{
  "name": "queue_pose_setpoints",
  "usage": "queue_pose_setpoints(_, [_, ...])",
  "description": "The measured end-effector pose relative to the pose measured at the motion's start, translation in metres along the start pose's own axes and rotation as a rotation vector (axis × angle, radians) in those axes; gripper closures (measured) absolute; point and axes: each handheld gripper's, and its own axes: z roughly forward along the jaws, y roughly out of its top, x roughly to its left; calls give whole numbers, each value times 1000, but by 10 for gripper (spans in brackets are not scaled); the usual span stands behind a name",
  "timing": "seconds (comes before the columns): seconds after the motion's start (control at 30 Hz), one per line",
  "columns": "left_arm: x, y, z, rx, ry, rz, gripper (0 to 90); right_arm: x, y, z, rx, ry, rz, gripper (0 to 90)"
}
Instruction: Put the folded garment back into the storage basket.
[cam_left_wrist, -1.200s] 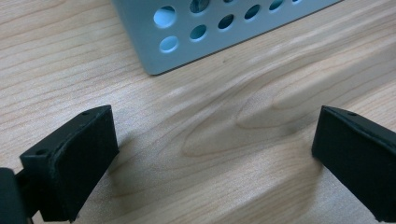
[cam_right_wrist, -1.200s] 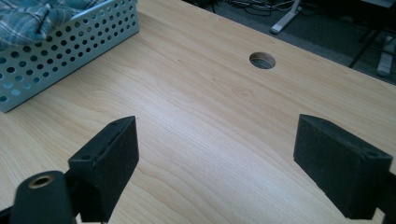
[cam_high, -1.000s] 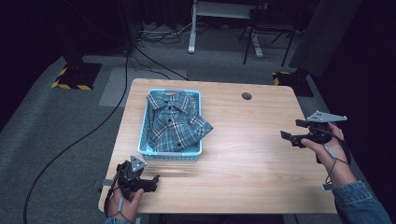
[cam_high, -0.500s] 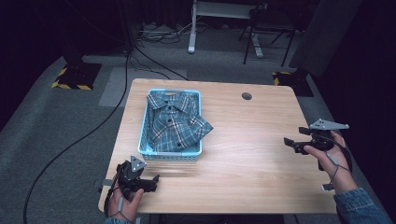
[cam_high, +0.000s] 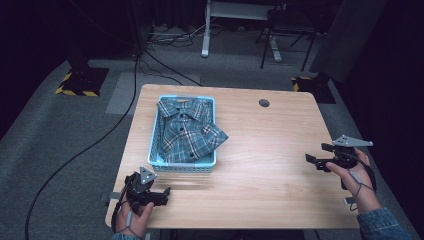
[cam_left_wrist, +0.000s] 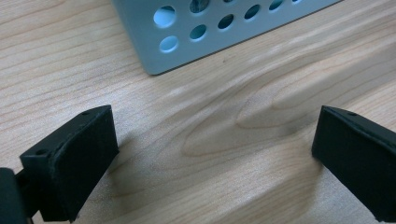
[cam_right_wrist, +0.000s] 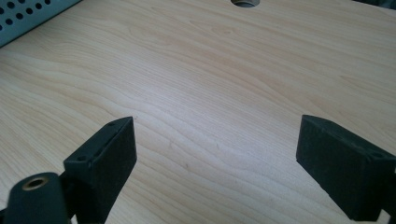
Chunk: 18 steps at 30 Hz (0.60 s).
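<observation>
Dim room, grey carpet floor (cam_high: 60, 130). Pale wooden table (cam_high: 280, 150) at centre, round cable hole (cam_high: 264, 103) near far edge. Black cables (cam_high: 125, 100) trailing across carpet. White desk leg (cam_high: 206, 30) and dark chair base (cam_high: 290, 35) behind. Yellow-black hazard markers (cam_high: 75, 90) left and right.

A lab or recording studio, dark all round. A lone wooden table (cam_high: 280, 150) stands on grey carpet (cam_high: 60, 145); every place here is told from it. Behind it run loose black cables (cam_high: 150, 60) and the white legs of another desk (cam_high: 210, 30). Off its far corners lie yellow-and-black hazard-striped base plates (cam_high: 75, 90), and black drapes hang beyond
</observation>
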Motion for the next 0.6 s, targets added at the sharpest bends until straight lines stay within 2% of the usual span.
queue_pose_setpoints(0.13, [0,0,0,0,0,0,2,-2,-8,2,14,-16,1,121])
queue_pose_setpoints(0.23, [0,0,0,0,0,0,2,-3,-14,3,33,-43,-26,121])
queue_pose_setpoints(0.6, [0,0,0,0,0,0,2,-9,-36,8,59,-30,10,120])
